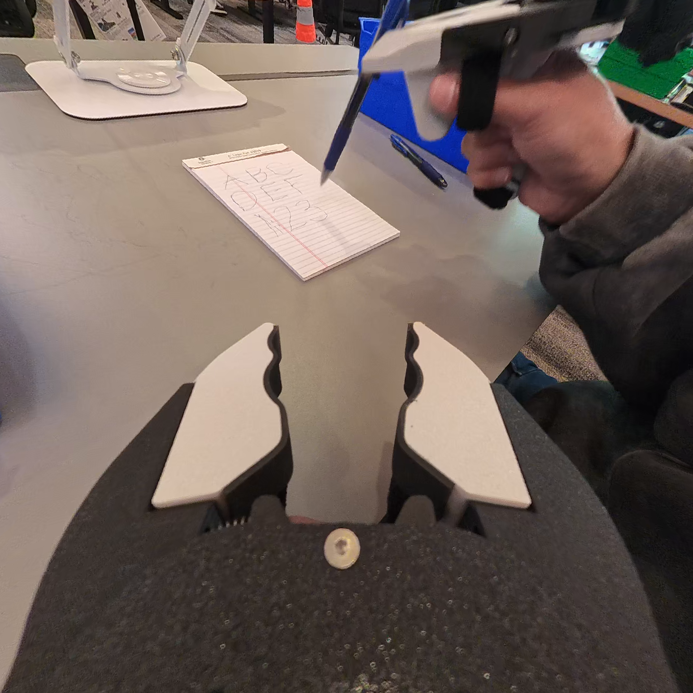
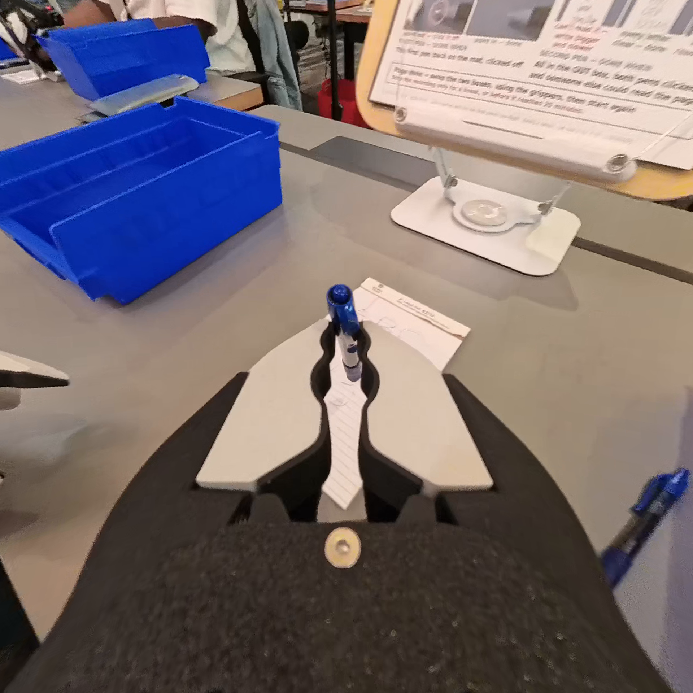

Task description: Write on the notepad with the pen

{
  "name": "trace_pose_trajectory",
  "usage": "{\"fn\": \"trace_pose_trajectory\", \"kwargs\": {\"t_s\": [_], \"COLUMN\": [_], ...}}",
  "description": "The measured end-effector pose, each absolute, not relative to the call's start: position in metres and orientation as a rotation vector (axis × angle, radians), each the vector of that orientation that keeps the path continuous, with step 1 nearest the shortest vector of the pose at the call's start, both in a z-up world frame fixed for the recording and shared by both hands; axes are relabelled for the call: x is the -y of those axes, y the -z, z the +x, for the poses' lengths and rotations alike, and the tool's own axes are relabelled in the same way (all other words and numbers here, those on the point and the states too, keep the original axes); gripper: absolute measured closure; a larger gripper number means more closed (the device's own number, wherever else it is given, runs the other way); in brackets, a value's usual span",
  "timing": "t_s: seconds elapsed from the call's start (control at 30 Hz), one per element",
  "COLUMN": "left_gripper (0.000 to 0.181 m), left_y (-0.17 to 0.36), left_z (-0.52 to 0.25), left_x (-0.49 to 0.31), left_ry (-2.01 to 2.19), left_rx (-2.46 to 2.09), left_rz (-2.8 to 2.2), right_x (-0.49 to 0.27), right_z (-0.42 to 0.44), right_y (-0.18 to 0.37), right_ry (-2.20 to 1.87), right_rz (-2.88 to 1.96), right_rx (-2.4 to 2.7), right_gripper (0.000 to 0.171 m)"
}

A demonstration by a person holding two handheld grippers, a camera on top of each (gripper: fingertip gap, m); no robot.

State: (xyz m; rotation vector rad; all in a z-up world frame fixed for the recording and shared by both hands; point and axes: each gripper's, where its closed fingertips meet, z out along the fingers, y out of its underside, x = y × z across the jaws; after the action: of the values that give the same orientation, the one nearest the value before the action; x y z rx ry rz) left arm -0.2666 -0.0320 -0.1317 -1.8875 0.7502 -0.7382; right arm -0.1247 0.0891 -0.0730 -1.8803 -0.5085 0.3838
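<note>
A white lined notepad lies on the grey table and bears handwritten marks on its upper half. My right gripper is shut on a blue pen. In the left wrist view that pen hangs tip down, a little above the pad's top right corner, not touching the paper. The notepad shows partly under the right gripper. My left gripper is open and empty, low over the table in front of the pad.
A second blue pen lies on the table right of the pad, also in the right wrist view. A blue bin stands left. A white stand holds an instruction sheet behind the pad. A person's hand holds the right gripper. My hands' fingertips stand some 20 cm from each other.
</note>
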Motion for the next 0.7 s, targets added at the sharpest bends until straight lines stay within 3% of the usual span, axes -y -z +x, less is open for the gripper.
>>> {"fn": "trace_pose_trajectory", "kwargs": {"t_s": [0.7], "left_gripper": [0.118], "left_y": [0.136], "left_z": [-0.266], "left_x": [0.030], "left_ry": [0.743], "left_rx": [-0.753], "left_rz": [-1.902], "right_x": [-0.107], "right_z": [-0.117], "right_y": [0.096], "right_ry": [-0.363], "right_rz": [-1.969], "right_rx": [0.553], "right_gripper": [0.160]}}
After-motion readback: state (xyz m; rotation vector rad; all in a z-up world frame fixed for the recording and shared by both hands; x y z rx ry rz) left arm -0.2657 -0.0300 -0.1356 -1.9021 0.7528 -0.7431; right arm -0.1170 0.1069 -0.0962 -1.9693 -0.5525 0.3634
